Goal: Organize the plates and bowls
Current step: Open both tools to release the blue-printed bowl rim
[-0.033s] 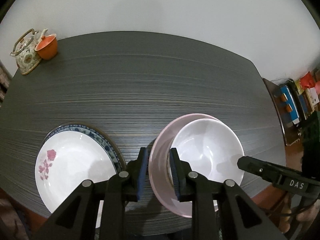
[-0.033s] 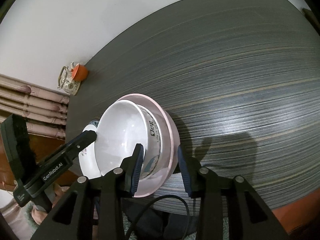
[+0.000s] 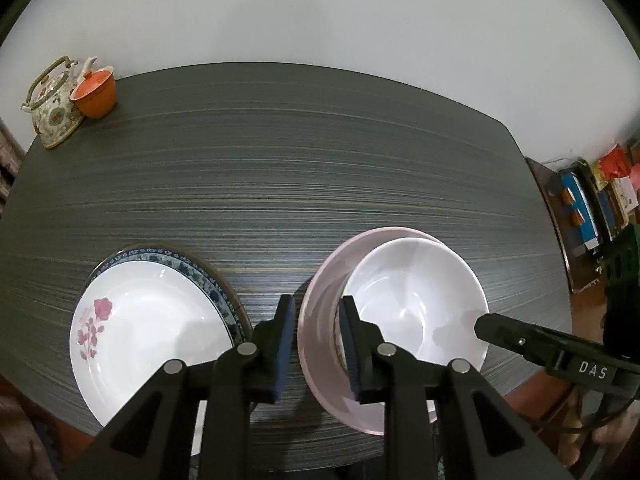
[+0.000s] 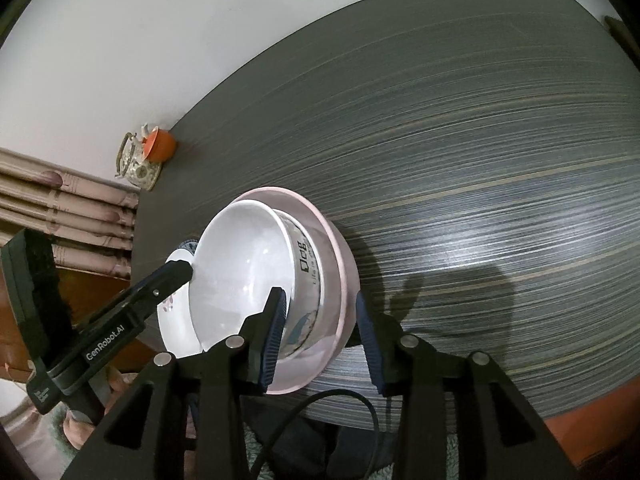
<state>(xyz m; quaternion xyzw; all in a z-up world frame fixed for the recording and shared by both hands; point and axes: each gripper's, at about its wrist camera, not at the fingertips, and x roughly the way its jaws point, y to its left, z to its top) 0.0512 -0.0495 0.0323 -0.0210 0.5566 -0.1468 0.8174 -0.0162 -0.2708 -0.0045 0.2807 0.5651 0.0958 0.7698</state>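
Pink bowl [image 3: 320, 320] rim between left jaws — nested

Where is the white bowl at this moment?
The white bowl sits nested inside the pink bowl near the table's front edge, right of the stacked plates in the left wrist view.

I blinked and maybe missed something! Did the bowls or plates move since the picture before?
No, nothing visibly changed. The white bowl sits inside the pink bowl, and the stacked plates lie beside them on the table.
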